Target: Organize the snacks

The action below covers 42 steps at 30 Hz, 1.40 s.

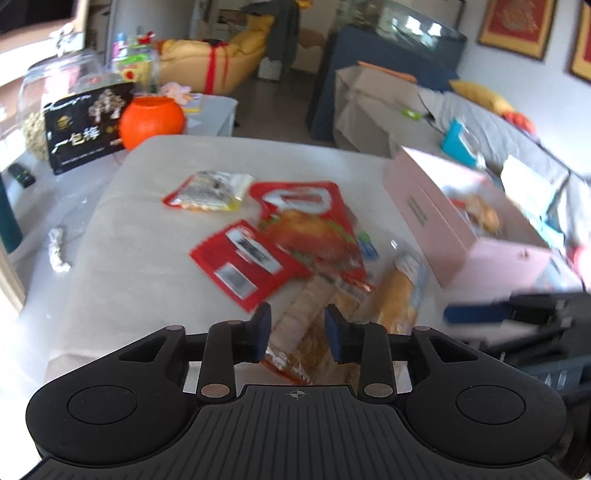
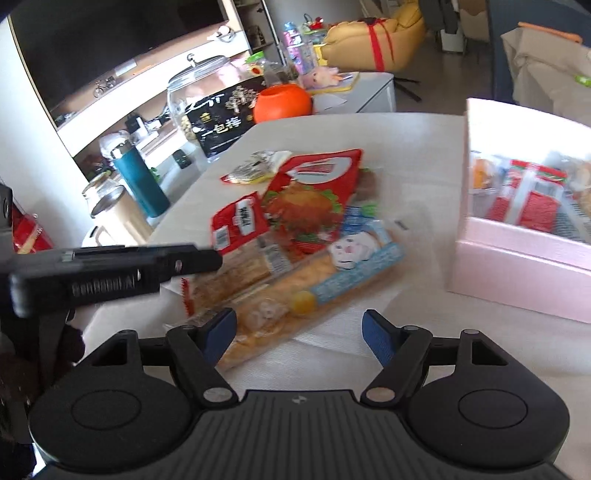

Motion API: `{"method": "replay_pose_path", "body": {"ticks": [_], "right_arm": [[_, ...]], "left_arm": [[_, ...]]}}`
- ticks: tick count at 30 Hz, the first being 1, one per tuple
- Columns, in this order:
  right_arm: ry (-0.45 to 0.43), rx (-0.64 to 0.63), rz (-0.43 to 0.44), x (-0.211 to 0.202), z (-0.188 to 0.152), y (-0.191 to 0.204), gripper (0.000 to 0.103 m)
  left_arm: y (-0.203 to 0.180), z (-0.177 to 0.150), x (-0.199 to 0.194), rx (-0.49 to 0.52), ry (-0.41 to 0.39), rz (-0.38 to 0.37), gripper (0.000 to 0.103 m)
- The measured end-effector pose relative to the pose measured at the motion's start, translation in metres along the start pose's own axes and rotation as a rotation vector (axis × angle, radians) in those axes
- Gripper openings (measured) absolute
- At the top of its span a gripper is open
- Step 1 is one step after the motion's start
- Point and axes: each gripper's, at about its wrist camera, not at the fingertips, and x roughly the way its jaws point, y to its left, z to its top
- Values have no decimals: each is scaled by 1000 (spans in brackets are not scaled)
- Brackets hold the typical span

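Beyond the pale tabletop point(image 1: 110, 258) stood a yellow sofa point(image 1: 218, 59); framed pictures point(image 1: 517, 26) hung on the white wall right of it.

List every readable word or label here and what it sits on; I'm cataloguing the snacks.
"包" plus a second, less certain character, in large white print: black box beside the orange pot.
Small red packet: white label too blurred to read.
Large red bag: logo unreadable.
Blue bread wrapper: print unreadable.
Pink box: label too small.

Left tool point(image 1: 297, 334) narrow, right tool point(image 2: 299, 338) wide, both angled downward.
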Motion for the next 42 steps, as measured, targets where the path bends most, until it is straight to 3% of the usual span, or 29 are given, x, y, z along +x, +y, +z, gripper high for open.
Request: {"method": "replay_pose_path", "body": {"ticks": [3, 5, 6, 10, 15, 19, 22, 24, 29, 31, 35, 39, 42], "right_arm": [[-18, -9, -37, -9, -2, -5, 75], [-26, 15, -22, -13, 0, -9, 75], [-31, 27, -13, -13, 1, -11, 75], [-32, 39, -18, -6, 7, -11, 74], [-1, 17, -58, 3, 1, -11, 71], [-8, 34, -59, -4, -3, -22, 71], [-10, 24, -80, -5, -7, -26, 71], [-14, 11, -88, -6, -9, -26, 71], [-33, -43, -112, -10, -12, -15, 71], [-70, -83, -110, -17, -13, -7, 71], [-124, -162, -56, -27, -7, 17, 71], [-26, -98, 49, 1, 9, 30, 71], [21, -72, 29, 28, 18, 34, 70]], "left_arm": [[-14, -8, 0, 33, 4, 14, 40], [-24, -12, 0, 45, 28, -18, 38], [-29, -14, -1, 59, 33, -15, 43], [-41, -20, -6, 102, 64, -71, 45], [-33, -19, -7, 103, 55, -27, 48], [-11, -5, -7, 25, 4, 1, 44], [16, 13, 0, -91, -47, 58, 44], [33, 24, 11, -170, -54, 109, 44], [58, 42, 46, -277, -54, 147, 44], [58, 45, 53, -254, -52, 139, 43], [38, 49, 56, -67, -1, 142, 37], [32, 43, 42, 15, 63, 125, 35], [36, 38, 33, 15, 75, 160, 36]]}}
